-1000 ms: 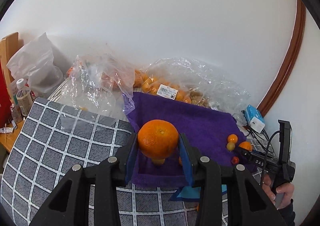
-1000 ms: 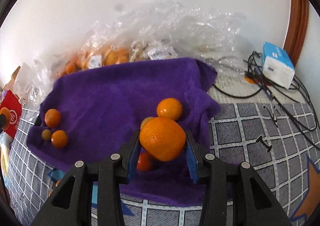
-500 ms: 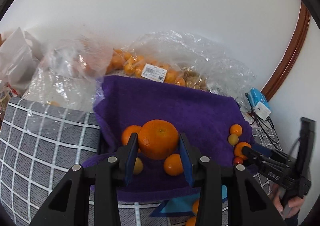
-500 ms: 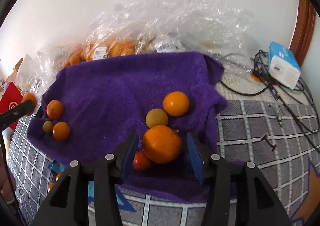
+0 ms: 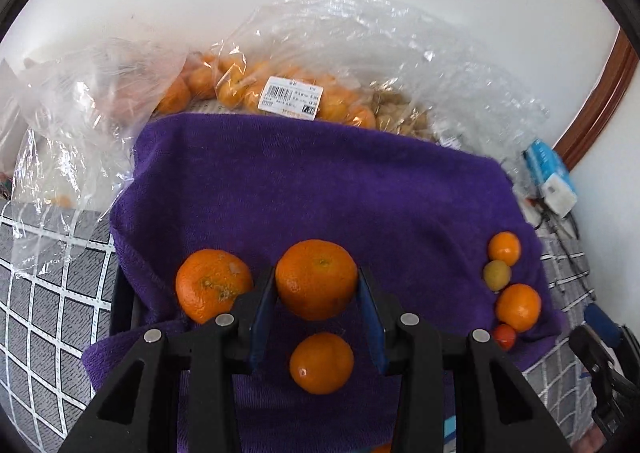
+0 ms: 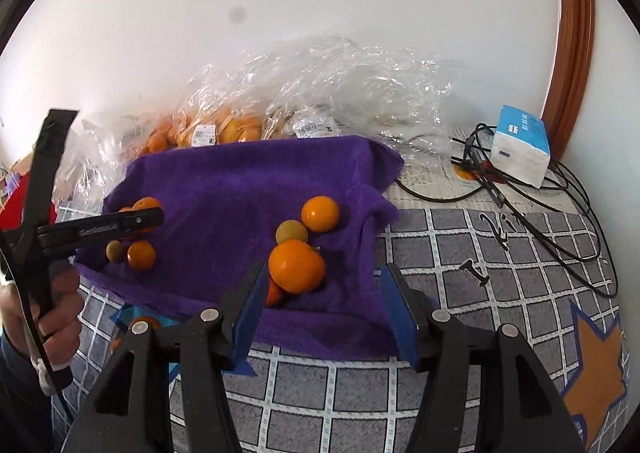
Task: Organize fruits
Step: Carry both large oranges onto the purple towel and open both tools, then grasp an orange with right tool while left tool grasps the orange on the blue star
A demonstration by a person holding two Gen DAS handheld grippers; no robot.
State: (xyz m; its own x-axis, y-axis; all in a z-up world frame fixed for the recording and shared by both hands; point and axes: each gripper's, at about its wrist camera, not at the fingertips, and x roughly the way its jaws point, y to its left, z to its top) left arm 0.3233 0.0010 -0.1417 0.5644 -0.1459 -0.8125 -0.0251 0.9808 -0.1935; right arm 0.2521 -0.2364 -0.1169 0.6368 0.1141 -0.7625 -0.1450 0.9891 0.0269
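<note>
Your left gripper (image 5: 317, 295): clamped on a large orange (image 5: 316, 279) above the purple towel's (image 5: 320, 189) near-left part. Your right gripper (image 6: 322, 305): jaws wide, nothing held, just short of a tangerine (image 6: 296, 265) on the towel. Far side: plastic bags (image 5: 288, 93) holding oranges. Underneath: grey checked cloth (image 6: 500, 293), white wall.

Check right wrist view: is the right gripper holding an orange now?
No. The right gripper is open, and the orange lies on the purple towel by its left finger.

bright even daylight | soft shadows | bag glare | fisheye edges dark, curved
</note>
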